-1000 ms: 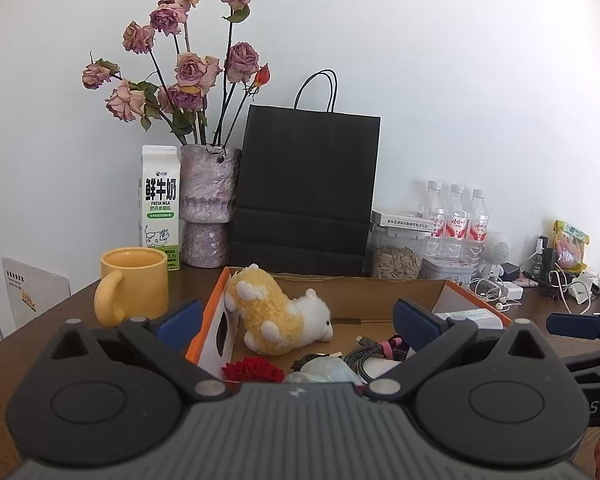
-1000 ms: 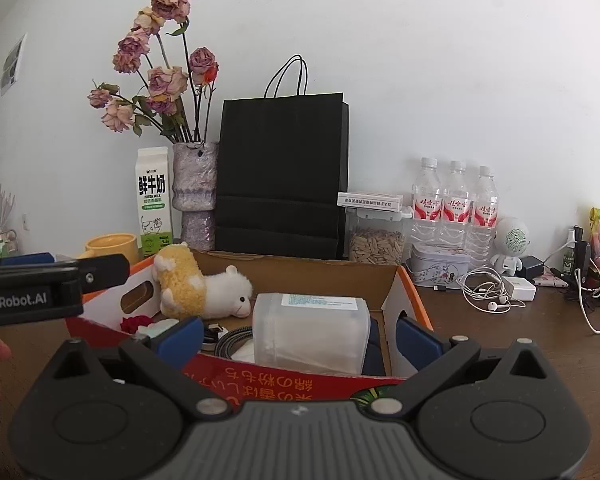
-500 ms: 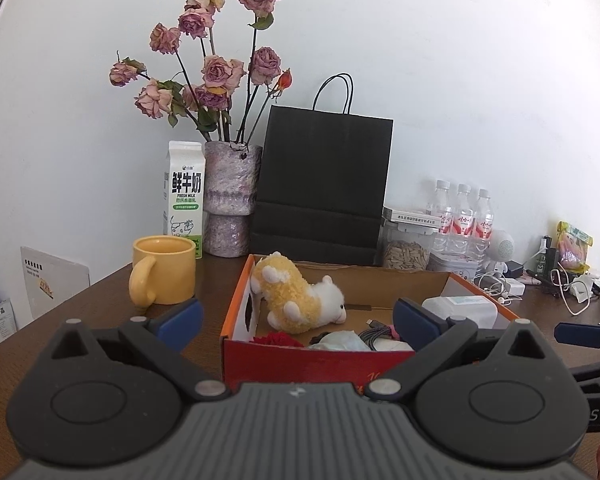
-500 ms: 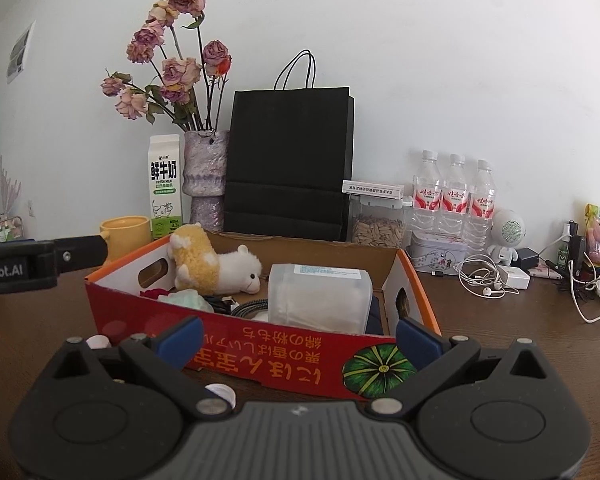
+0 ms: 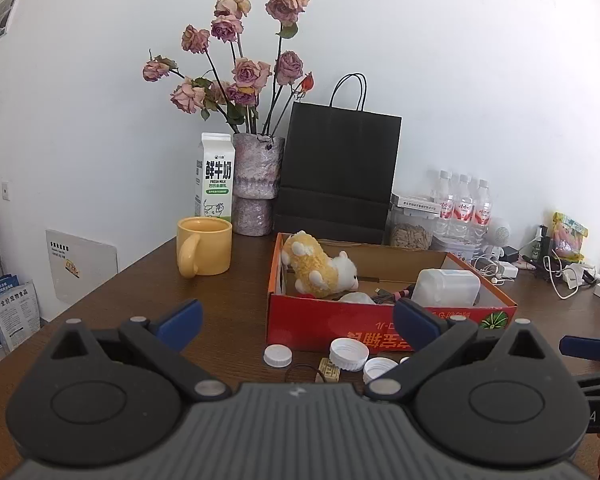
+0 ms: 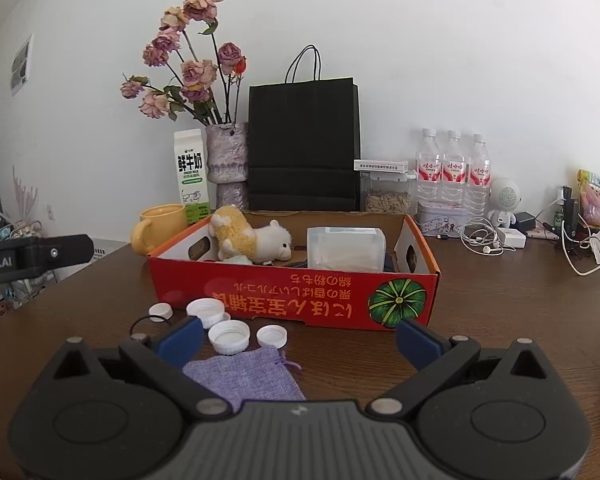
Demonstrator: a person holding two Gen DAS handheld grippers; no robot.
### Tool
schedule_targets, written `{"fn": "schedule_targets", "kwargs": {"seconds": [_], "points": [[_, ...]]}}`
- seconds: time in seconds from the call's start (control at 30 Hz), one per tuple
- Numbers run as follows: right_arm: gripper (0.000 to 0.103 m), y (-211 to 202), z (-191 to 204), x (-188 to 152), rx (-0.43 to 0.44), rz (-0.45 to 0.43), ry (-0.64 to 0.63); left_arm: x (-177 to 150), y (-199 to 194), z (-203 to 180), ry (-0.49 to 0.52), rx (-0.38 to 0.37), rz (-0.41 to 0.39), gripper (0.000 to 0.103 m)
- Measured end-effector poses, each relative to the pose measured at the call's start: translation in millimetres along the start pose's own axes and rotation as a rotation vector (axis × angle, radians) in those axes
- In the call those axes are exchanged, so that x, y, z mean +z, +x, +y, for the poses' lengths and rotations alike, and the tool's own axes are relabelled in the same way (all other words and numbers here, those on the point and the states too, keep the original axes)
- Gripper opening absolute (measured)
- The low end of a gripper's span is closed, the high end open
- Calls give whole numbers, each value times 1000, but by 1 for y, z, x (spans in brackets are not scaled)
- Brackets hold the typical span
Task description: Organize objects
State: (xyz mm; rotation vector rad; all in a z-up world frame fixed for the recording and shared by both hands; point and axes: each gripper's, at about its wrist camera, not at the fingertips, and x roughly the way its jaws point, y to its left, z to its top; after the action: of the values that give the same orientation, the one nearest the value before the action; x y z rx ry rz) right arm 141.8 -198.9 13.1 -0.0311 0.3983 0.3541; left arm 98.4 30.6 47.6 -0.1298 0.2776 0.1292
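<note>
Brown desk (image 6: 500, 300): white caps (image 6: 228, 336), purple pouch (image 6: 244, 380) loose just before red box (image 6: 292, 292). L gripper (image 5: 296, 322), R gripper (image 6: 298, 340) both spread, empty, hovering. Judged: between picks; next, drop onto a cap.

A red cardboard box (image 6: 292, 292) printed with yellow characters and a green striped pumpkin is seen ahead of the right gripper (image 6: 298, 338), whose fingertips are blue. White bottle caps (image 6: 230, 336) and a lilac woven pouch (image 6: 244, 378) are shown on the dark brown tabletop (image 6: 500, 300). A yellow-and-white plush toy (image 6: 248, 240) is held in the box.
</note>
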Motion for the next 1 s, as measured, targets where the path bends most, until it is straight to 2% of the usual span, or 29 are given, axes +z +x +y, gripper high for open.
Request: {"fn": "schedule_targets", "kwargs": {"seconds": [0.3,0.6,0.8,1.0], "points": [[103,-21,11,-14,14,38,-20,-14,-19,12,-8,16,51,103],[103,-19,17,-22,18,84,-41,-21,-21,18,-18,12,76,103],[103,-3,21,-26,39,137,-63,-25,-15,21,-21,18,95,103],[103,33,26,-29,81,247,-114,-31,-13,25,-13,24,122,103]]}}
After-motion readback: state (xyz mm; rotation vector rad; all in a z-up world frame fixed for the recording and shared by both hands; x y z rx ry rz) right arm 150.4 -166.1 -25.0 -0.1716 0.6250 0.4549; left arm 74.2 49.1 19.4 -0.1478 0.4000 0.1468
